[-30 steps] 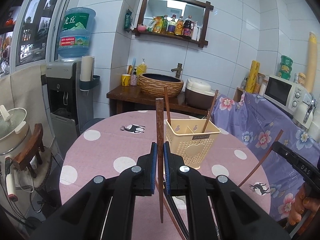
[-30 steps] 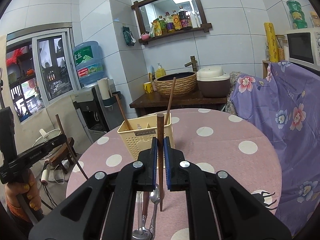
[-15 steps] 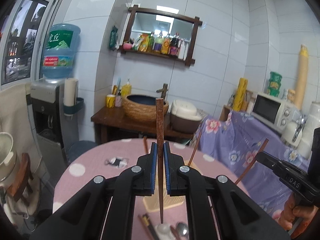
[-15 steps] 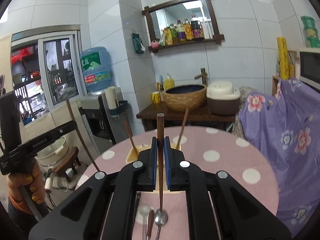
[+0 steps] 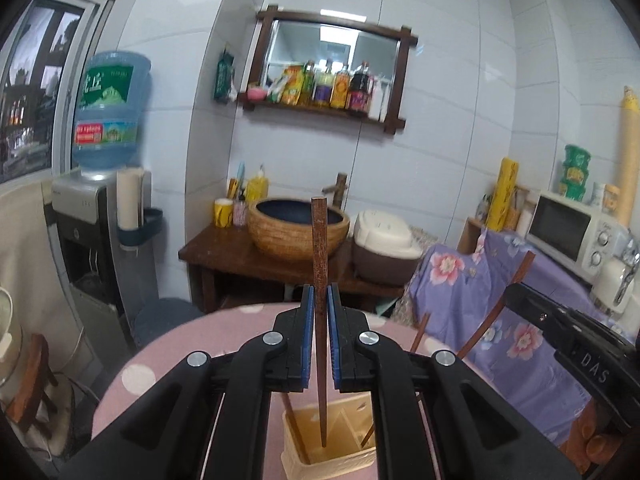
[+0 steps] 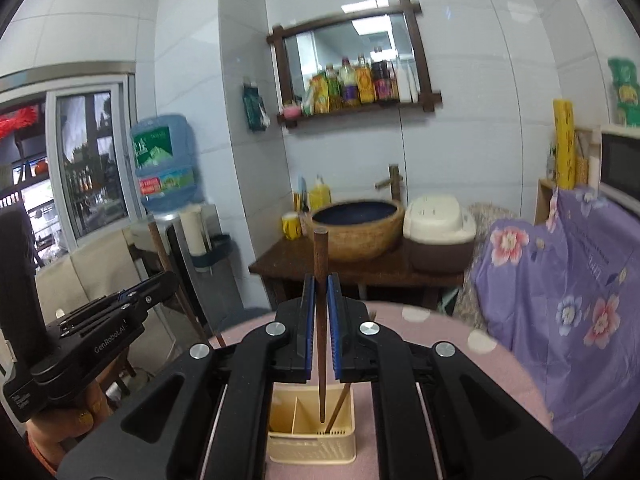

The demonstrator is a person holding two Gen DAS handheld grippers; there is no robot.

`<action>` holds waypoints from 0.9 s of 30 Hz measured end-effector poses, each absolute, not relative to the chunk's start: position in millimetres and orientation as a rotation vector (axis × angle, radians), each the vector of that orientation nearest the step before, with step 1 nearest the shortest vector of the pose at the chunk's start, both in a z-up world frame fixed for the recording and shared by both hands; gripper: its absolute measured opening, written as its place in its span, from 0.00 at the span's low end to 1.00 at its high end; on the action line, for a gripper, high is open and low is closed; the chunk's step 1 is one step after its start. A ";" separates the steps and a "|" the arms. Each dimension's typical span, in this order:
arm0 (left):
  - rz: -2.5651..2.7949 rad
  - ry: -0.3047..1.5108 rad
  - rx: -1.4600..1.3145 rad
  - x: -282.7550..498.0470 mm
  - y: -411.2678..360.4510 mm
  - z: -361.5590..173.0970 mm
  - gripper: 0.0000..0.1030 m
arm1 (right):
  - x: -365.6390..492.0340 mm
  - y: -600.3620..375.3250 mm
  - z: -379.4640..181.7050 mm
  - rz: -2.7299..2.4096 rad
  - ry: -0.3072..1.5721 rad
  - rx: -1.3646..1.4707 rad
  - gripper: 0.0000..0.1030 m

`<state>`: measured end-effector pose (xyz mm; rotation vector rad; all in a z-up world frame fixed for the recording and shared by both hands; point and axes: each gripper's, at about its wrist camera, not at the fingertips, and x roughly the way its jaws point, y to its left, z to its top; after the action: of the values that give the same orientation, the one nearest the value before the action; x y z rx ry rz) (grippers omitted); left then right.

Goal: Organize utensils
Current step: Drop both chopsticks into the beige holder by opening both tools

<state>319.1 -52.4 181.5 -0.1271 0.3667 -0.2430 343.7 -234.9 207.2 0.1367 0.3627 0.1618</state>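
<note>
Up high in both pictures, each tool holds one brown chopstick straight up and down.

On the left side of the left wrist view stands a water cooler with a blue bottle on top. In the middle, the left tool has its blue pads pressed tight on the left chopstick. The thin tip of that stick points down into the cream basket at the bottom middle, which sits on the pink dotted table. Two more sticks lean inside the basket. At the right edge, the other tool shows, gripping its own stick.

In the right wrist view, the left tool shows at the left edge. In the middle, the right tool is pinched tight on the right chopstick. Its tip hangs over the right part of the basket at the bottom middle. One stick leans in that part. At the right hangs a purple flower cloth.
</note>
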 end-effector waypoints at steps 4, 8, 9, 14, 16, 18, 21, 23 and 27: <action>-0.231 0.443 -0.130 329.6 -52.8 140.1 0.08 | 354.5 -232.5 167.8 0.162 0.431 0.149 0.07; -0.222 0.487 -0.136 333.5 -52.5 112.3 0.08 | 359.1 -232.0 142.7 0.151 0.461 0.150 0.07; -0.221 0.495 -0.141 334.5 -51.9 107.6 0.08 | 358.6 -232.4 139.7 0.147 0.457 0.151 0.07; -0.222 0.528 -0.155 339.5 -51.4 94.1 0.08 | 360.7 -240.4 130.2 0.137 0.458 0.176 0.07; -0.227 0.530 -0.158 339.1 -50.7 94.2 0.08 | 358.9 -242.2 127.5 0.144 0.443 0.178 0.07; -0.232 0.523 -0.159 334.7 -49.3 96.8 0.08 | 354.8 -239.4 126.4 0.140 0.419 0.148 0.09; -0.232 0.500 -0.152 322.1 -45.2 98.8 0.28 | 339.8 -235.5 126.1 0.134 0.374 0.118 0.25; -0.227 0.472 -0.163 307.2 -38.7 98.0 0.68 | 322.3 -236.2 125.0 0.122 0.329 0.124 0.62; -0.211 0.441 -0.158 276.8 -26.9 88.0 0.86 | 289.5 -233.2 115.1 0.098 0.288 0.089 0.73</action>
<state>276.8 -26.9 88.0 -0.1575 0.4411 -0.2115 289.5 -233.2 115.1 0.0890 0.2876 0.0979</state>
